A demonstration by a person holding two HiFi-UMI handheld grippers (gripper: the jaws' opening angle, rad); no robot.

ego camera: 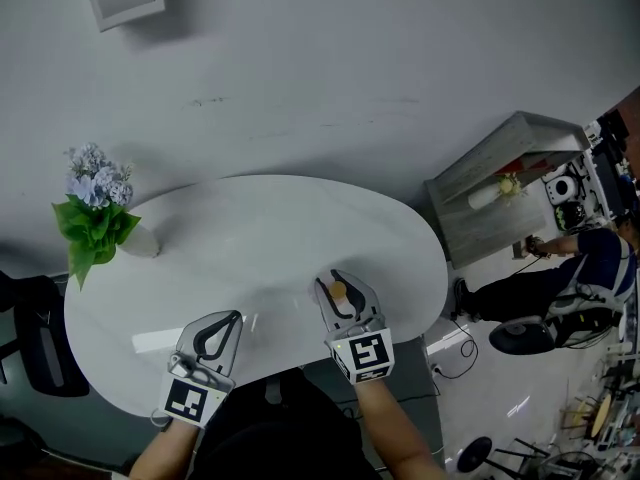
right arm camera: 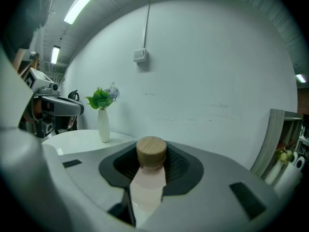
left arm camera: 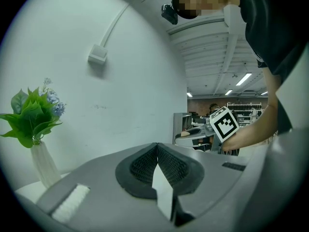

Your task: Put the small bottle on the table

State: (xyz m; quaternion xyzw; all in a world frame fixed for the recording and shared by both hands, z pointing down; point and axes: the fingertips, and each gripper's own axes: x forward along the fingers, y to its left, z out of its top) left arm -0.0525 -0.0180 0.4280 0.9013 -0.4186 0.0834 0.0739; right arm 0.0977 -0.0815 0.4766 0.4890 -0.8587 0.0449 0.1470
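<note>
The right gripper (ego camera: 336,280) has its fingers clamped on the small bottle (right arm camera: 149,178) below its wooden cap (right arm camera: 151,151), over the bench (ego camera: 250,228) at the head view's lower centre (left gripper (ego camera: 232,320): fingers together, empty). Released high or tilted, it may topple and roll off.

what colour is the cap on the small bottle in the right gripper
Light tan, wood-like cap on the pale pink small bottle; clearest in the right gripper view.

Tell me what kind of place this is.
Probably a lab or workshop with a staged home corner: white table with a vase of flowers by a bare wall, but ceiling strip lights and a seated person amid equipment.
</note>
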